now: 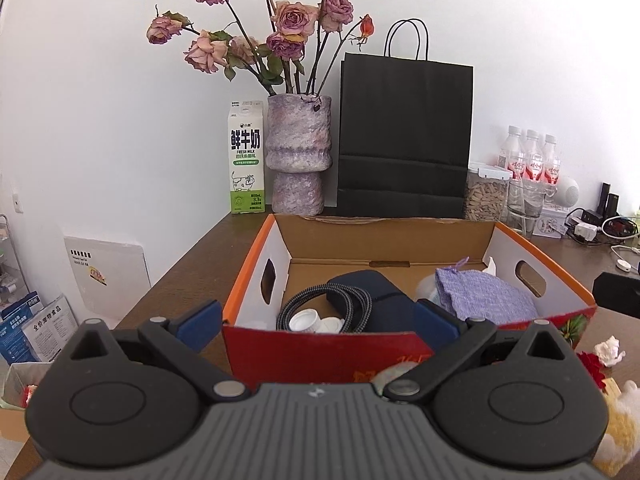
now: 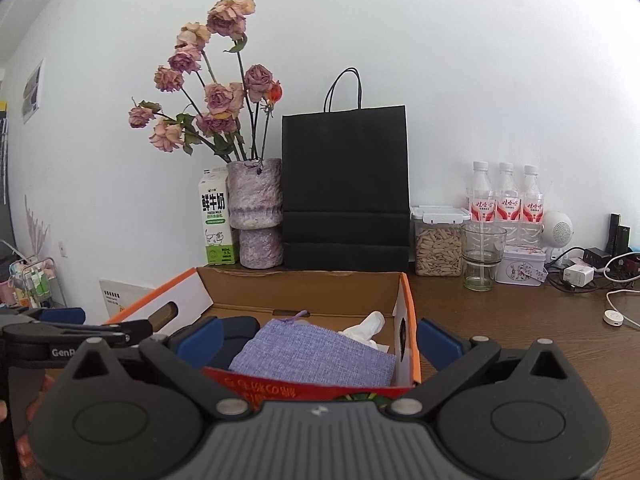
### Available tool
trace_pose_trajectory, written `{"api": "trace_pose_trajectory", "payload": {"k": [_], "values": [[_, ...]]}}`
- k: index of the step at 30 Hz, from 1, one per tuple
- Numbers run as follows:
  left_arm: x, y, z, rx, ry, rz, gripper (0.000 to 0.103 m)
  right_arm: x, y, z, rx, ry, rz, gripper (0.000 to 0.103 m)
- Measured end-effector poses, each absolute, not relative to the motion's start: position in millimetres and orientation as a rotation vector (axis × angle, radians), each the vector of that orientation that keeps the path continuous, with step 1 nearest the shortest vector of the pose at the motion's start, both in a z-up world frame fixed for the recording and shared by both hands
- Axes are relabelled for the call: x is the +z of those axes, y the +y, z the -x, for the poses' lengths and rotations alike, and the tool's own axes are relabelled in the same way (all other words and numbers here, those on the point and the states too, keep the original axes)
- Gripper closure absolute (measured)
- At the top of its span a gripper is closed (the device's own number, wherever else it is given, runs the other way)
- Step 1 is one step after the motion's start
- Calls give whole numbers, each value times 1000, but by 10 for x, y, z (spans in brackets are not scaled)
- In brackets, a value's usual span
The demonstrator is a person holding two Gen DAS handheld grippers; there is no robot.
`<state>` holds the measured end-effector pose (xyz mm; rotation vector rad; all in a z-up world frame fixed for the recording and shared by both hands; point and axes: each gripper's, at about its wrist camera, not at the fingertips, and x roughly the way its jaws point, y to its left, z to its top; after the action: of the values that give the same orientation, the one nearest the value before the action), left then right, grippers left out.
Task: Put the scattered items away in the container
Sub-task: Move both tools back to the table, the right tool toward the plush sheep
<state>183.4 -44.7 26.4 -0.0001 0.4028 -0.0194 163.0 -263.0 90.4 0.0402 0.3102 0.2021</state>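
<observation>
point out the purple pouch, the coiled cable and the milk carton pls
purple pouch point(image 2: 316, 354): right wrist view, middle of its woven top face.
coiled cable point(image 1: 356, 300): left wrist view, right side of the braided loop, inside the box.
milk carton point(image 1: 246, 160): left wrist view, front panel, below the large print.

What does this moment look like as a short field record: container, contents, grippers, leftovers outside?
container: open cardboard box on the wooden table
contents: purple woven pouch, dark blue case, coiled braided cable, white caps, white tissue
left gripper: open, empty, at the box's near wall
right gripper: open, empty
outside: plush toy beside the box, near right
</observation>
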Motion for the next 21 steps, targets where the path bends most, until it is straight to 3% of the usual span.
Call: {"api": "trace_pose_trajectory", "payload": {"k": [21], "values": [[-11, -80, -1080, 17, 504, -13, 0, 493, -2576, -751, 195, 472, 52, 0]]}}
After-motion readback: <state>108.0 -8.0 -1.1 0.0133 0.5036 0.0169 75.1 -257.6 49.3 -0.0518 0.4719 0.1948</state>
